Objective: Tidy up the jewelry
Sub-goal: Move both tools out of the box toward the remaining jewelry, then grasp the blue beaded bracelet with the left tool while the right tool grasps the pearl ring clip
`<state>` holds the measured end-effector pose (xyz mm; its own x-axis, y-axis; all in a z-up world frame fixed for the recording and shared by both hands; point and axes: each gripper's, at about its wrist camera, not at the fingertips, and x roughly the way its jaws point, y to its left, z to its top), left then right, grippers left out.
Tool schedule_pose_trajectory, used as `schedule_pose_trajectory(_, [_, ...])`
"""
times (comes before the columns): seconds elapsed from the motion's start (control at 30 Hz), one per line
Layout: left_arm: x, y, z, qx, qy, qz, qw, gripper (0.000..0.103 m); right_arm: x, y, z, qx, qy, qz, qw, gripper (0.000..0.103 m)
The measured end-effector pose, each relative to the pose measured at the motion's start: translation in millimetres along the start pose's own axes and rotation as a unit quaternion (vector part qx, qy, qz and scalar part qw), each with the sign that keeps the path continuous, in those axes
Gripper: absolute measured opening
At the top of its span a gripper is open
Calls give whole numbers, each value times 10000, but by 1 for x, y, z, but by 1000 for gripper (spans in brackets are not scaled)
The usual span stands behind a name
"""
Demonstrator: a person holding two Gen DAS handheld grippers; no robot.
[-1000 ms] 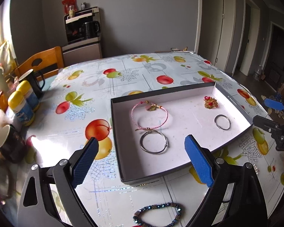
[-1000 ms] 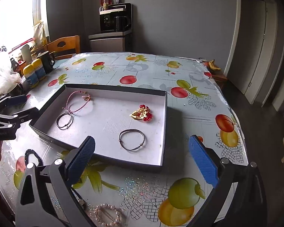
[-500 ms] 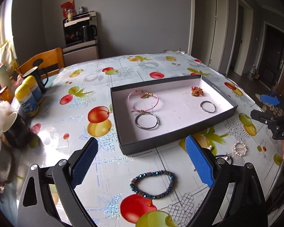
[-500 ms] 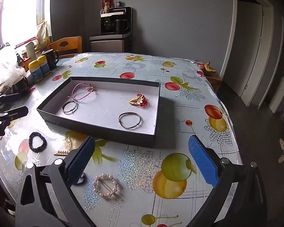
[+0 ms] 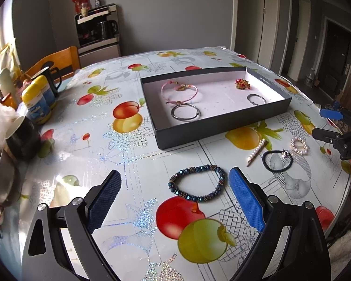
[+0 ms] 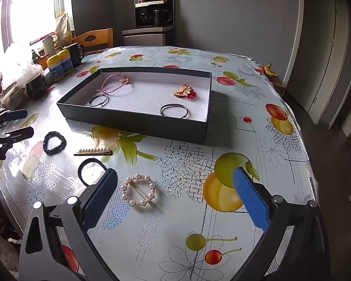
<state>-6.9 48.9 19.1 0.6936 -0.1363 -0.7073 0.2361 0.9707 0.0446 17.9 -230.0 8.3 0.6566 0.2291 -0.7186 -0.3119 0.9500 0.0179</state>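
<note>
A black tray (image 5: 222, 126) (image 6: 138, 126) holds a pink cord bracelet (image 5: 179, 91), two silver bangles (image 5: 185, 113) (image 5: 256, 99) and a gold-red brooch (image 5: 243, 84). On the table before it lie a dark beaded bracelet (image 5: 197, 182) (image 6: 54, 142), a pearl bar clip (image 5: 257, 149) (image 6: 93, 152), a black hair tie (image 5: 277, 161) and a round pearl clip (image 5: 299, 146) (image 6: 139, 193). My left gripper (image 5: 174, 205) is open and empty, just short of the beaded bracelet. My right gripper (image 6: 175, 201) is open and empty over the round pearl clip.
Mugs (image 5: 23, 138), yellow-capped bottles (image 5: 36, 105) (image 6: 58, 65) and white fluff stand along the table's left side. A wooden chair (image 5: 56, 63) and a coffee machine (image 6: 154, 11) are behind. The table edge (image 6: 301, 140) drops off at right.
Both grippers have pulled back and away from the tray. The loose jewelry on the table in front of the tray has come into view. Both stay open.
</note>
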Motion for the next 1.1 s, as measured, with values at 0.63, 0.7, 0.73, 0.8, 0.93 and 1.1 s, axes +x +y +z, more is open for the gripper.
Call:
schedule_pose_trajectory(0.63, [39,7,-6,-187,495,32,9986,93,8,8,-14,-87,233,311,9992,97])
schedule_pose_trajectory(0.7, [42,9,-2,-208,489,57,9986,92,9,5,-14,-69,250,227,9994,97])
schedule_pose_trajectory(0.73, [44,9,-2,-202,502,82,9985,92,9,4,-13,-39,238,192,9995,97])
schedule_pose_trajectory(0.8, [47,10,-1,-186,535,88,9984,85,8,-1,-13,45,202,176,9996,97])
schedule_pose_trajectory(0.93, [51,8,-4,-124,634,20,9979,67,10,-4,-13,48,217,306,9993,97])
schedule_pose_trajectory(1.1, [49,1,-6,-11,627,-87,9980,56,18,11,-15,-335,373,472,9976,86])
